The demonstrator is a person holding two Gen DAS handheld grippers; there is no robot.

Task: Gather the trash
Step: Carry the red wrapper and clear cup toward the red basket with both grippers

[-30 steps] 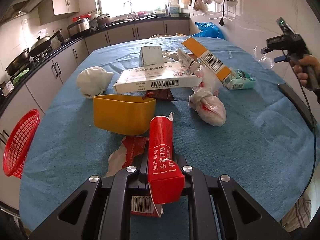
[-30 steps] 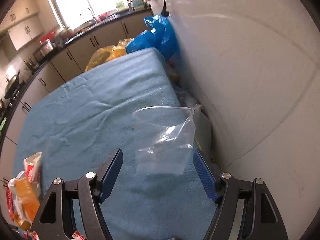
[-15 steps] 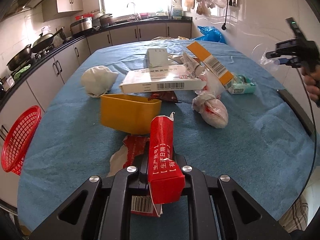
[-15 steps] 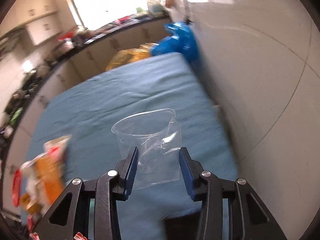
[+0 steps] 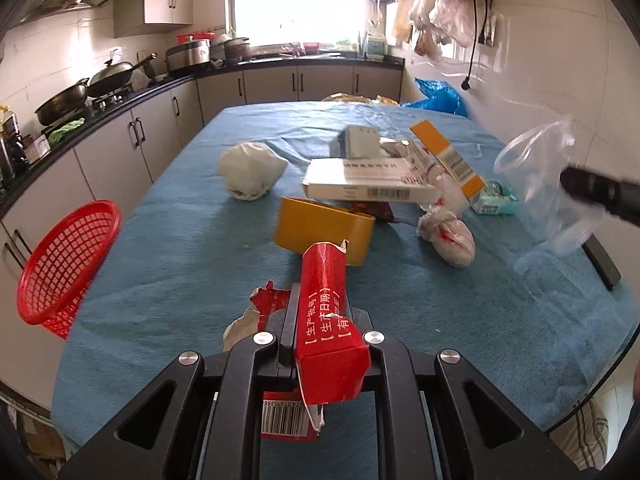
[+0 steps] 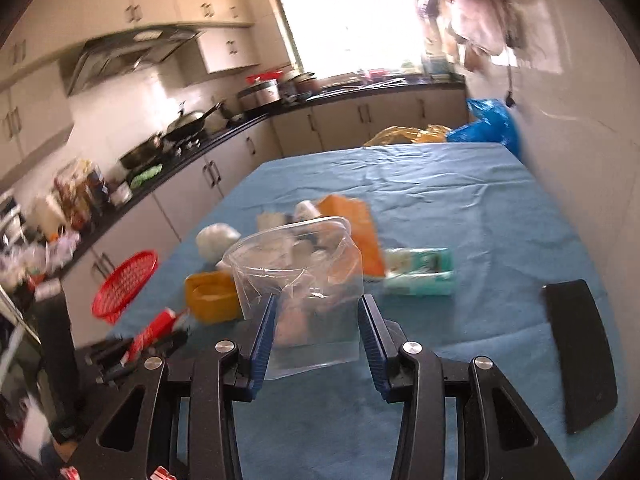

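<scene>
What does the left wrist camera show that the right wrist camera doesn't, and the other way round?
Only the left wrist view: the barcode on the white flat box and the tied white-and-red bag. Only the right wrist view: the whole black slab by the table edge. Both: the red carton clamped in the left gripper, the clear plastic bag in the right gripper, the yellow tub and the red basket.

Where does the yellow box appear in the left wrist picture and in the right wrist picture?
Left wrist view: the yellow box lies at the middle, just beyond the red carton held in the left gripper.
Right wrist view: it sits at lower left, left of the clear plastic bag.
Shared landmark: the red basket, left of the table.
</scene>
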